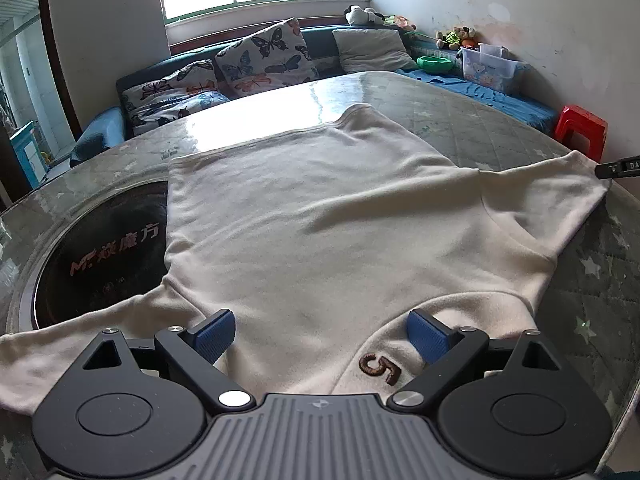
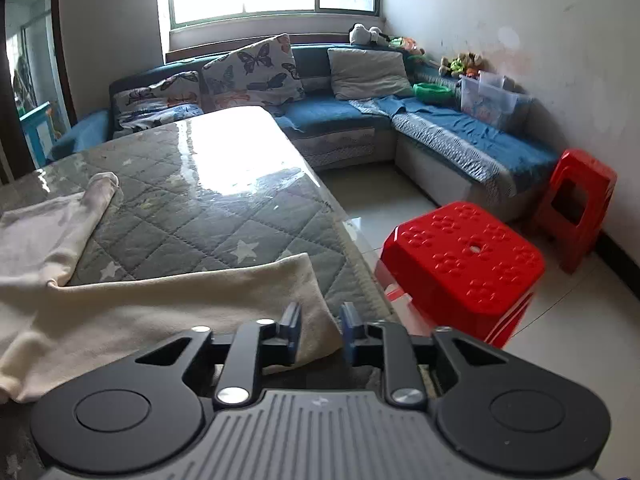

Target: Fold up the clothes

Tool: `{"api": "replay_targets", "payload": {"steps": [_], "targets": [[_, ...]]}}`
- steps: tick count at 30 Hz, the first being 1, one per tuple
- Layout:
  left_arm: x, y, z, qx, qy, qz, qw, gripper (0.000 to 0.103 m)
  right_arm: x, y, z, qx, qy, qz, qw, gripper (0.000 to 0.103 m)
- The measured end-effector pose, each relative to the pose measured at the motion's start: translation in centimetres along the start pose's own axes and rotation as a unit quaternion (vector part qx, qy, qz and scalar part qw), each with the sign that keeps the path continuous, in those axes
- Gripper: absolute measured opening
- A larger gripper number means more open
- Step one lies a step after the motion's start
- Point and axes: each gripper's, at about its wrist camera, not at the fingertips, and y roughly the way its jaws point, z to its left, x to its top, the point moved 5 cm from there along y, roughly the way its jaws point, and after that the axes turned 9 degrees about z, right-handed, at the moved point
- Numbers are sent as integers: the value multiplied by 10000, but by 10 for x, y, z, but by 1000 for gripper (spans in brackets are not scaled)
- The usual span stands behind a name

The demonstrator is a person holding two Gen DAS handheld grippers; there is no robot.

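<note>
Cream sweatshirt (image 1: 320, 220) spread flat on quilted, glass-topped table (image 1: 460, 108)

The sweatshirt (image 1: 320, 220) lies spread on the table (image 1: 460, 96), sofa (image 2: 340, 120) behind, stool (image 2: 460, 264) at right.

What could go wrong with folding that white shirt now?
The sleeve lies near the table edge, with the right gripper around its end; a loose pinch could let it slide off toward the red stool. The left gripper hovers wide open over the shirt, so a one-sided pull might bunch the cloth.
</note>
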Motion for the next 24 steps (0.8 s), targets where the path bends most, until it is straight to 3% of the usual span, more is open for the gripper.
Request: {"api": "replay_targets", "payload": {"steps": [4, 5, 6, 9, 17, 20, 24], "targets": [[0, 0, 0, -17, -11, -1, 10000, 95, -5, 7, -1, 34, 51, 57, 10000, 28], [-1, 0, 0, -27, -13, 1, 10000, 95, -6, 7, 0, 14, 21, 31, 10000, 25], [-1, 0, 0, -50, -15, 7, 10000, 94, -6, 6, 0, -8, 9, 21, 10000, 11], [-5, -2, -1, -132, -1, 25, 9999, 94, -4, 3, 0, -163, -52, -4, 9999, 5], [-11, -8, 1, -290, 37, 22, 9996, 94, -4, 3, -1, -456, -223, 81, 9987, 7], [-12, -11, 2, -317, 85, 2, 9995, 94, 0, 2, -3, -531, -316, 145, 9980, 20], [-8, -15, 4, -303, 99, -71, 9995, 95, 8, -4, 8, -383, -522, 29, 9979, 22]]}}
